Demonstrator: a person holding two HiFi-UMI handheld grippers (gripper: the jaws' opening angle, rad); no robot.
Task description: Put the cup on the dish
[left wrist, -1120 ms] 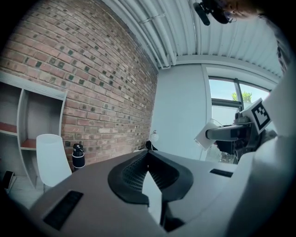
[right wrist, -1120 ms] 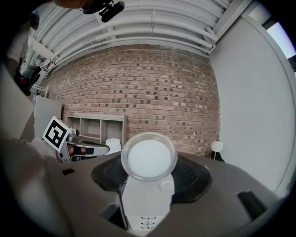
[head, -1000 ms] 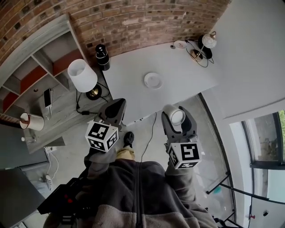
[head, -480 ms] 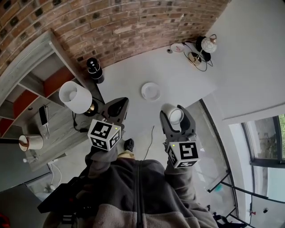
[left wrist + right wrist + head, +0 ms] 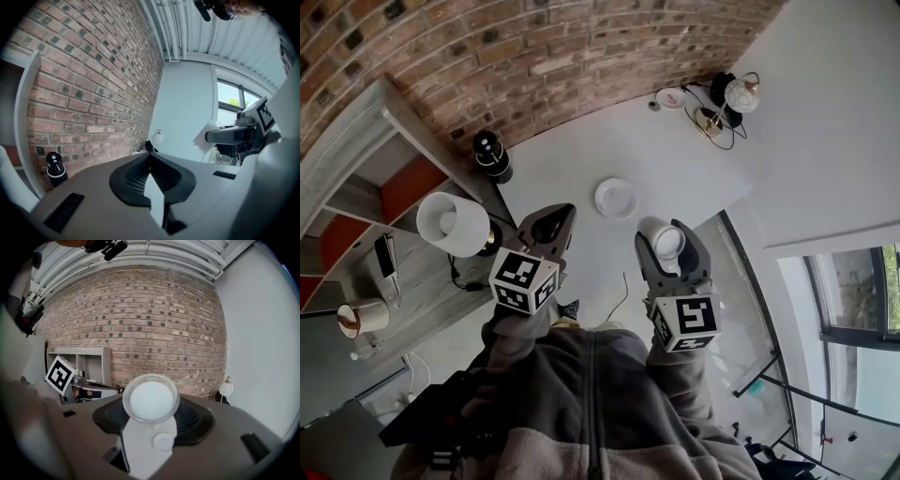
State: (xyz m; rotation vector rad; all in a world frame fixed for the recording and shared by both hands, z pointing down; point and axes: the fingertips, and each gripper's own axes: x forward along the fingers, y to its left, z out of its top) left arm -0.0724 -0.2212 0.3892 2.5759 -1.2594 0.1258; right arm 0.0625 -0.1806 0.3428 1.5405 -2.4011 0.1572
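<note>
Both claws have come forward since a second ago, and the white table (image 5: 694, 159) with the dish (image 5: 616, 198) on it now lies closer in front of them than it did. We hold our right claw (image 5: 667, 232) clamped on the cup (image 5: 150, 399): its jaws stand wide, one on each side of the cup, which sits between them near their tips and clear of the table. We see the dish ahead of this claw and a little to its left, well apart from the cup, flat on the table with nothing on it. It lies roughly between the lines along which our two claws point.

Our left claw (image 5: 550, 220) is closed, its jaws meeting at the tips with nothing between them. It is level with the right claw and off to its left, and the dish is ahead of it and to its right.

Just to the left of the left claw we see a lamp (image 5: 453, 223) with a white shade. A black bottle (image 5: 491, 155) stands further ahead of it on the left, against the brick wall (image 5: 534, 56). Far ahead of the right claw and to its right, a desk lamp (image 5: 736, 94) stands at the table's far corner
</note>
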